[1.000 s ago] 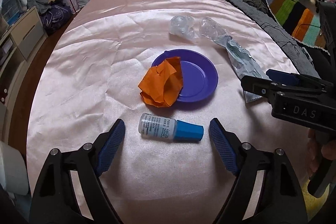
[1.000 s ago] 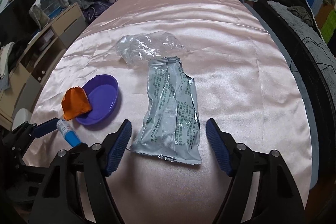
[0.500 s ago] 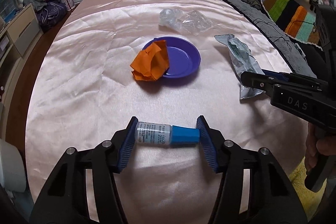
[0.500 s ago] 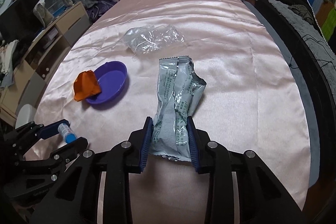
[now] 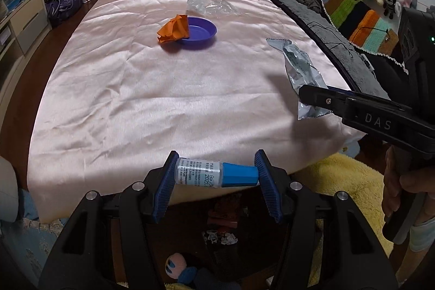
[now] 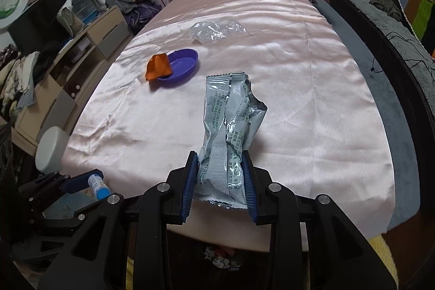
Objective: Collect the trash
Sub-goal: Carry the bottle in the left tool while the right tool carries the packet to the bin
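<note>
The left gripper (image 5: 216,175) is clamped endwise on a small bottle (image 5: 216,175) with a printed white label and a blue cap; one pad presses the bottle base, the other the cap top. The bottle lies crosswise between the pads, held just past the near edge of the tabletop (image 5: 163,99), which is covered with a pink satin cloth.

The right gripper (image 6: 220,181) is clamped on the lower end of a crumpled silver foil wrapper (image 6: 231,132) with green print. The wrapper stands up from the pads, above the near edge of the tabletop. A hand (image 5: 399,181) grips the right gripper's handle.

Remaining on the tabletop, toward its middle:
- a purple bowl (image 5: 199,31);
- a crumpled orange paper (image 5: 174,29), leaning on the bowl's left rim;
- a crumpled clear plastic wrap (image 5: 210,6), just beyond the bowl toward the far edge.

On the floor below the near edge lie small scraps of crumpled litter (image 5: 221,235).
</note>
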Tool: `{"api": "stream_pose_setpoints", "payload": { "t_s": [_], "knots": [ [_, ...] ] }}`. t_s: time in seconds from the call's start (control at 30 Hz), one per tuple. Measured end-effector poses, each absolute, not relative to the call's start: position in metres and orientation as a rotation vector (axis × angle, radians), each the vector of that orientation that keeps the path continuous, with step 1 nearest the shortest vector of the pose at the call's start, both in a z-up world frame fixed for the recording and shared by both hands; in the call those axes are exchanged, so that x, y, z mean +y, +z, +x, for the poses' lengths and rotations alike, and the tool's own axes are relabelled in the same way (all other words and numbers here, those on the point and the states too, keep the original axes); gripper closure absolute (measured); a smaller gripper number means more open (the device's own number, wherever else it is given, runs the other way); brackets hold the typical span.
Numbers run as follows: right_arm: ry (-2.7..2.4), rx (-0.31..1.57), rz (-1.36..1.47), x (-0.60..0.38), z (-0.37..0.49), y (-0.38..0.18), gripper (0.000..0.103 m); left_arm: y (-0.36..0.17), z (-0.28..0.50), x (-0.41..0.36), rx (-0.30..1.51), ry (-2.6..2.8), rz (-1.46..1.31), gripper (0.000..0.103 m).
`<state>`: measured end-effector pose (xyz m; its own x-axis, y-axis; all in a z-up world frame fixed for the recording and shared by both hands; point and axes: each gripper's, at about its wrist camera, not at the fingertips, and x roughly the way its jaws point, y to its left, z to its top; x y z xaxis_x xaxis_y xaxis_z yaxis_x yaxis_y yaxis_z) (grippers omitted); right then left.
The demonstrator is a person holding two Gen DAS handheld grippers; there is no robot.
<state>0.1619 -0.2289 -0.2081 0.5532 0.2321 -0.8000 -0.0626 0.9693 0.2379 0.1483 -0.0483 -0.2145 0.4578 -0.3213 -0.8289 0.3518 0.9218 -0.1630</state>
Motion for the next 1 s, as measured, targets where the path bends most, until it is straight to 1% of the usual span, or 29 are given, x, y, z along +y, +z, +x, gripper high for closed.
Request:
{"api": "stream_pose_setpoints", "payload": {
  "t_s": [0.23, 0.6, 0.8, 1.0],
  "knots": [
    [0.196, 0.992, 0.185, -0.226, 0.114, -0.215, 0.070, -0.216, 0.109, -0.042, 1.019, -0.420, 0.025, 0.049],
    [0.210, 1.028, 0.163, -0.225, 0.061, -0.227, 0.070, -0.243, 0.065, -0.050, 1.078, -0.446, 0.054, 0.049],
    [0.229, 1.087, 0.174, -0.222, 0.042, -0.248, 0.070, -0.255, 0.050, -0.053, 1.120, -0.463, 0.035, 0.049],
    [0.223, 1.178, 0.188, -0.218, 0.037, -0.283, 0.070, -0.283, 0.043, -0.056, 1.192, -0.455, 0.043, 0.049]
  ]
}}
